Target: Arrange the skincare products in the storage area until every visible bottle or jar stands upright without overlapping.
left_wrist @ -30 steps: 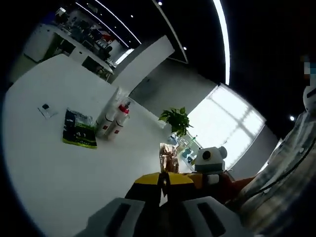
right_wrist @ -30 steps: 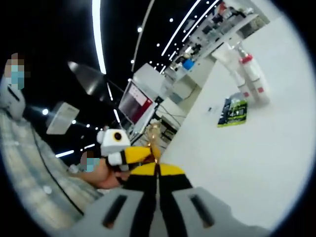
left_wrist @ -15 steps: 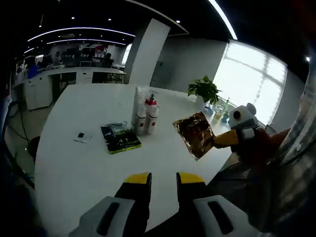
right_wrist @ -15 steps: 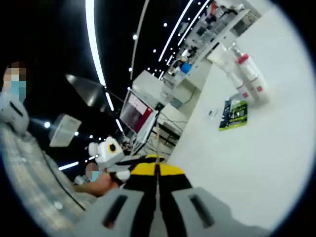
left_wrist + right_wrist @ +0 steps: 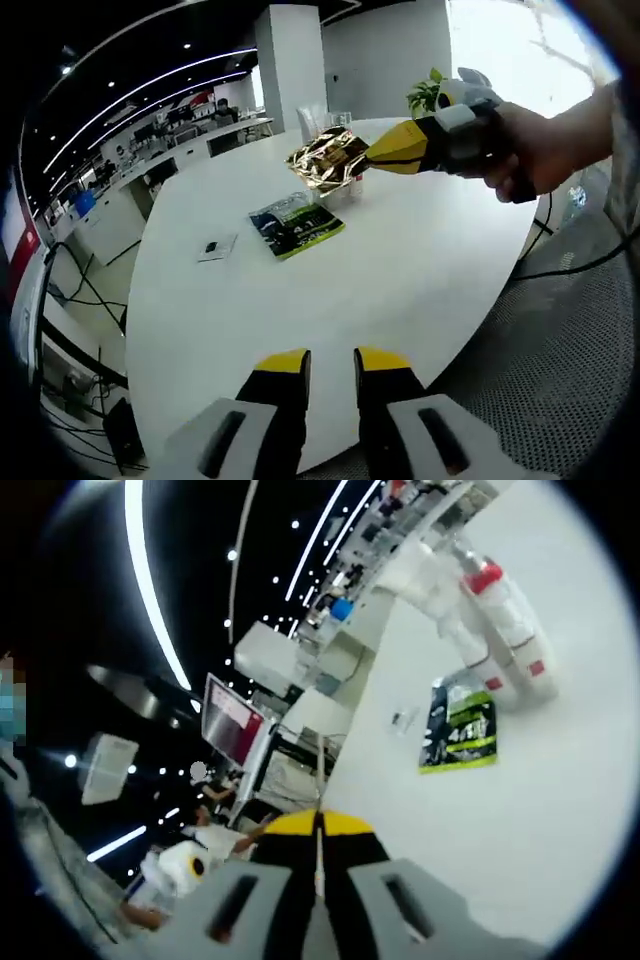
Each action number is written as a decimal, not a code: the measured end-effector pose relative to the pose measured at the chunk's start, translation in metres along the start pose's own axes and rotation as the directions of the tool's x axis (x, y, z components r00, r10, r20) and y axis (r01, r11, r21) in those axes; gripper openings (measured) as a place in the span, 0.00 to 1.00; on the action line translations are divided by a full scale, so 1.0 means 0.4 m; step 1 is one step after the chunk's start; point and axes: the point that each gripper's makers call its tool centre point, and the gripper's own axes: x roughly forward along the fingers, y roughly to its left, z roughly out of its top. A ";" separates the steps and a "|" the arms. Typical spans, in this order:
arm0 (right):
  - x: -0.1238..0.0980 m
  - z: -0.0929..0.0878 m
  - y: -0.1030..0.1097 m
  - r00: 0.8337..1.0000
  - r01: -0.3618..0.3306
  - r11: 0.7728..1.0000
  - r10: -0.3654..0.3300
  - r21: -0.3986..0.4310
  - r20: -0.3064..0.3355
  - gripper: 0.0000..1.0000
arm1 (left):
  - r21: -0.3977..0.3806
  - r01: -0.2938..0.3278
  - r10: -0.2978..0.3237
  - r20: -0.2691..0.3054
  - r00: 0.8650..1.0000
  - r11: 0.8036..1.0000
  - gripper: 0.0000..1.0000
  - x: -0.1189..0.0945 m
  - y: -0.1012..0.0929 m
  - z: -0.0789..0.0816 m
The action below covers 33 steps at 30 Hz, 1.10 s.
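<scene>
In the left gripper view, going left to right, a small card (image 5: 217, 247) lies flat on the white surface (image 5: 330, 290), then a green-and-black sachet (image 5: 296, 222) lies flat near the middle, and above it a gold foil sachet (image 5: 328, 160) hangs in the air, pinched by its right edge in the right hand-held gripper (image 5: 372, 155), which a hand (image 5: 545, 150) holds out over the far side. The left hand-held gripper (image 5: 330, 362) sits low at the near edge of the surface, its yellow tips a narrow gap apart and gripping nothing. In the right gripper view the jaws are closed on the thin foil edge, seen only as a sliver. Further right stand two white bottles (image 5: 505, 630), one with a red cap, beside a clear wrapped bundle that I take to be more product, though it is too blurred to be sure. They seem to be touching, and the green-and-black sachet lies just in front of them. The main risk is the foil sachet: held by one thin edge, it could slip or swing as it is carried, and lowered over the bottles it could knock one down or come to rest overlapping the flat sachet. A floppy pouch may also not stand upright unaided, so it might need the idle left hand-held gripper to steady it.
</scene>
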 end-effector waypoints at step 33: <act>0.329 -0.033 -0.242 0.953 0.301 0.907 -0.279 0.293 -0.116 0.00 | -0.041 -0.049 0.046 -0.073 0.996 0.998 0.18 0.001 0.044 -0.053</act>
